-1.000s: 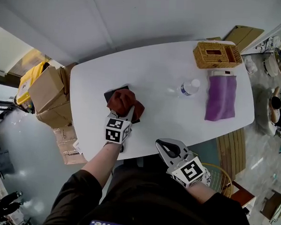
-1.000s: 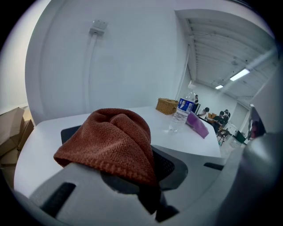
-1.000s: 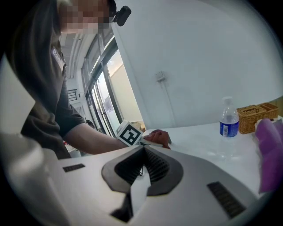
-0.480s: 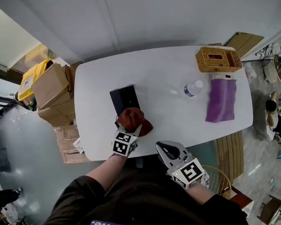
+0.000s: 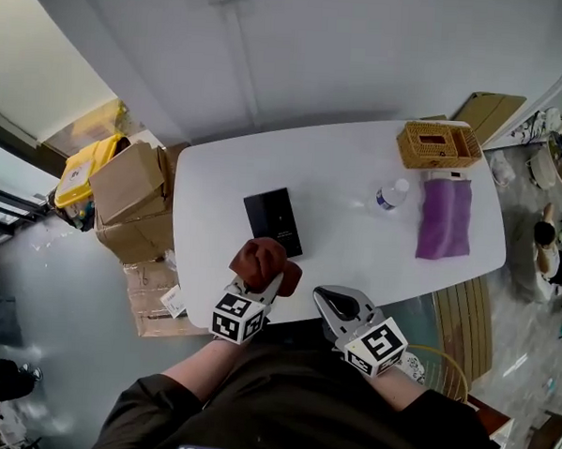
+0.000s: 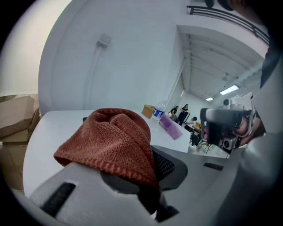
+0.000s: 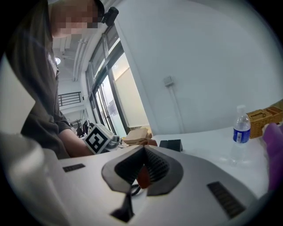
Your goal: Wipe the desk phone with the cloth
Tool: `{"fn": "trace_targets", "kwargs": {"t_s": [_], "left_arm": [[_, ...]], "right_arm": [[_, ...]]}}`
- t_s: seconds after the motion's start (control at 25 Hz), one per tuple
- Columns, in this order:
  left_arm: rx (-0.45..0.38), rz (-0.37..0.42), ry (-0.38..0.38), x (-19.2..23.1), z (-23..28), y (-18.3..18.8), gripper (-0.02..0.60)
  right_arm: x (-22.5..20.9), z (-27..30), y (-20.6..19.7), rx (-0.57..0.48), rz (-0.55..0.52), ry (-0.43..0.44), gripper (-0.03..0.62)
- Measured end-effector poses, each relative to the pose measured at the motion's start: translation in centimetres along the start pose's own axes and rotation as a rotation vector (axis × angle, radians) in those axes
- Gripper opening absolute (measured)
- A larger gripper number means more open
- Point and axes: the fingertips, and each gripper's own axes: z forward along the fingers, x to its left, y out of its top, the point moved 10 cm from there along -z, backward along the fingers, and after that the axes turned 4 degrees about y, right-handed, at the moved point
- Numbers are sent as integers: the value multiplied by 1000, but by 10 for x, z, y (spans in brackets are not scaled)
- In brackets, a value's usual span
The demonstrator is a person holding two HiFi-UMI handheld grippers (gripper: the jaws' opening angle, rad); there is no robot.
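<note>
Rust-red cloth, black phone, white table, purple fabric perhaps

Left gripper clamps the cloth; right gripper sits beside it, jaws together, empty.

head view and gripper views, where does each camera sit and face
Head view: on the head, steeply down at the white oval table; both forearms show.
Left gripper view: on the left hand-held gripper, along jaws shut on the rust-red knitted cloth.
Right gripper view: on the right hand-held gripper, across the table; torso shows.
Shared: the clear plastic water bottle.
</note>
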Motion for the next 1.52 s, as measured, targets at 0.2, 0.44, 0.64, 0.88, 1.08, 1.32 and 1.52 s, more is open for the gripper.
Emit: {"fn": "trace_targets", "kwargs": {"t_s": [0.2, 0.44, 0.64, 0.88, 1.08, 1.32, 1.52], "left_arm": [[-114, 20, 16, -4, -52, 31, 57], [-229, 22, 10, -11, -107, 51, 57], [-289, 23, -12, -20, -134, 54, 57], [-322, 52, -23, -21, -137, 48, 57], [-330, 99, -46, -25, -135, 46, 57], [-331, 107, -56, -25, -134, 46, 57], [-331, 111, -60, -26, -135, 47, 57]], "right_arm": [[10, 11, 14, -15, -29, 32, 26], [29, 26, 20, -17, -56, 65, 28], [40, 33, 23, -4, -88, 77, 26], [52, 39, 22, 11, -117, 96, 26], [57, 38, 25, 11, -142, 86, 26], [58, 37, 25, 6, -145, 74, 26], [59, 35, 28, -8, -158, 72, 26]]}}
